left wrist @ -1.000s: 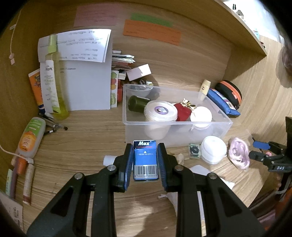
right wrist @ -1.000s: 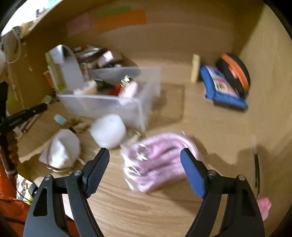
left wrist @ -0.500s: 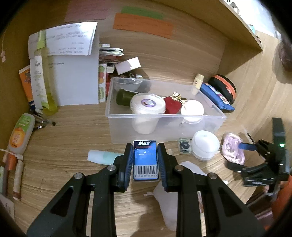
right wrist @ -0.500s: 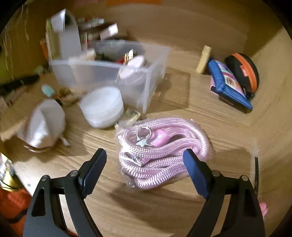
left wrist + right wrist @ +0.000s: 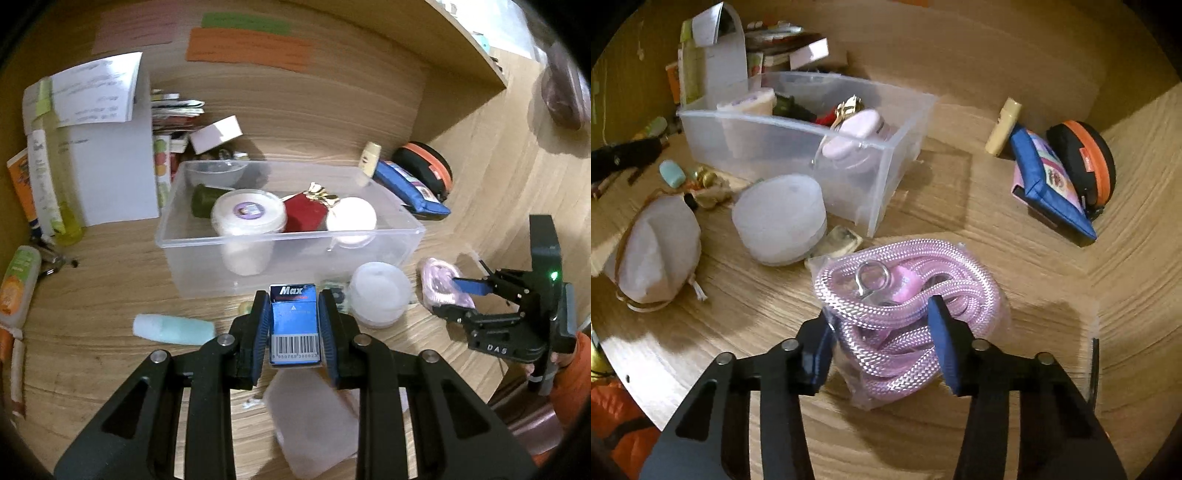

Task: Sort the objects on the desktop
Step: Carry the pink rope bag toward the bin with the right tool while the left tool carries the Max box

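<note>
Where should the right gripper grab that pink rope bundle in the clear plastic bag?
Grip the near end of the bagged pink braided rope, across the stacked coils, coming from above and the front edge of the desk. The right gripper already straddles it there; the soft coils compress, while the metal clasp sits farther back.

Blue box (image 5: 294, 325) — white "Max" lettering on a dark band, black-and-white barcode below. Pink braided rope (image 5: 905, 314) in clear wrap, with a silver clasp (image 5: 873, 277). Clear bin (image 5: 288, 236) — red pouch (image 5: 306, 216) with a gold bow inside. Mint tube (image 5: 173, 329). Wood-grain desk (image 5: 1034, 258).
</note>
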